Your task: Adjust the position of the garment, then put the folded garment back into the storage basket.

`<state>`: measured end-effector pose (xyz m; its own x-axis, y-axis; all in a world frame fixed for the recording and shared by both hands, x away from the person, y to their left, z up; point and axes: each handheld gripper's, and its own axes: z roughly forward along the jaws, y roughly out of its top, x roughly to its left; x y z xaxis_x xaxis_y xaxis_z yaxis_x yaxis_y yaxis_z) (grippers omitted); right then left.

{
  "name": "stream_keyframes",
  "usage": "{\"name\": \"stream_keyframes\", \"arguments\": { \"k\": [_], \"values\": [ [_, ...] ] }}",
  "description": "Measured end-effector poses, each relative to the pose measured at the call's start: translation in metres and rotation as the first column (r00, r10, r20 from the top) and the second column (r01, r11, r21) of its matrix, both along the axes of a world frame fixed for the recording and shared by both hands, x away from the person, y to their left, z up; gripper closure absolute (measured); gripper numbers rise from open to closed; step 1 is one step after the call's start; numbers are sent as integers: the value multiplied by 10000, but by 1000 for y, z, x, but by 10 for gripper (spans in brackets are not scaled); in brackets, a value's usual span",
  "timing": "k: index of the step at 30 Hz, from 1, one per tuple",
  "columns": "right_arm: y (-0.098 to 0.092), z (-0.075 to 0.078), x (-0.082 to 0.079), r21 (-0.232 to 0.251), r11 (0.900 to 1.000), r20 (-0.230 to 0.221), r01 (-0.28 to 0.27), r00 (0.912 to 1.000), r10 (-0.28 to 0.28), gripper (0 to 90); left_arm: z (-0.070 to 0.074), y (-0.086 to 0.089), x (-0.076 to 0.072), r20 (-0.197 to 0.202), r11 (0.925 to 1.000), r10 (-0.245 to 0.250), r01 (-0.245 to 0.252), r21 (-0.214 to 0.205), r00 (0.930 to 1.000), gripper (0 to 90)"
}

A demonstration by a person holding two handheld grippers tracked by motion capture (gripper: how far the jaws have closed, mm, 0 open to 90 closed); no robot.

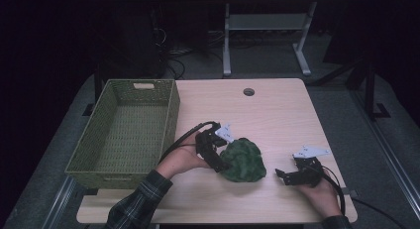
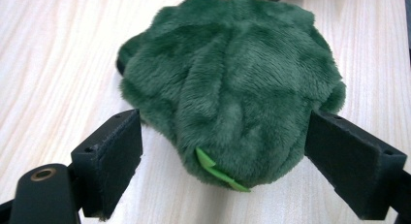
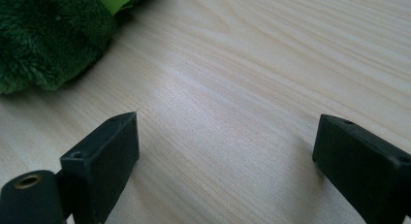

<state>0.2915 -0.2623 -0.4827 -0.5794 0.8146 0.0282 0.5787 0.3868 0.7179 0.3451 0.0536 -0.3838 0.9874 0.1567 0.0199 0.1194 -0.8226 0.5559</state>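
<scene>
**Green plush sitting between the left jaws, right gripper parked off to the side**

Quick rundown. The left gripper [image 2: 223, 151] is spread wide w/ the dark green plush toy [image 2: 232, 83] right in the gap. In the left gripper view the plush bulges out past both jaws; the right-hand jaw looks like it's touching the fur, the left-hand one sits just beside it, can't tell if it's actually pressing. So open around it, not clamped. There's a lil bright green tag [image 2: 218, 170] poking out of the plush on the side nearest the camera. Plush is resting on the light wood table [image 2: 58, 49].

The right gripper [image 3: 225, 151] is also wide open, nothing between the jaws but bare tabletop. The plush is ahead and off to its left, well clear of the jaws.

From the high view: left gripper [image 1: 218, 157] is up against the plush's [image 1: 243, 159] left side, right gripper [image 1: 289, 175] is near it on the other side, not touching. Woven green basket [image 1: 126, 132] sits beyond the left hand [image 1: 181, 159], at the table's left edge.
</scene>
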Motion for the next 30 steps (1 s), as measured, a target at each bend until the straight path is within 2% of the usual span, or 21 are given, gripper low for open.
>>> {"name": "stream_keyframes", "arguments": {
  "k": [6,12,18,23,25,30],
  "values": [
    [0,0,0,-1,10000,1,-1,10000,1,89,-5,-9,2,-190,9997,-115,118,201,9998,128],
    [0,0,0,-1,10000,-1,8,10000,-8,90,-16,-18,7,-191,9978,-348,358,552,9992,127],
    [0,0,0,-2,10000,2,2,10000,-2,90,-31,-26,8,-318,9916,-659,690,1095,9973,127],
    [0,0,0,-6,10000,7,1,10000,-1,90,-44,-33,8,-514,9885,-779,838,1260,9956,126],
    [0,0,0,-10,10000,10,-4,10000,4,90,-48,-35,7,-454,9851,-839,897,1464,9954,125],
    [0,0,0,-5,10000,-1,5,10000,-5,92,-55,-37,5,-405,9839,-834,887,1551,9957,124]
  ]
}}
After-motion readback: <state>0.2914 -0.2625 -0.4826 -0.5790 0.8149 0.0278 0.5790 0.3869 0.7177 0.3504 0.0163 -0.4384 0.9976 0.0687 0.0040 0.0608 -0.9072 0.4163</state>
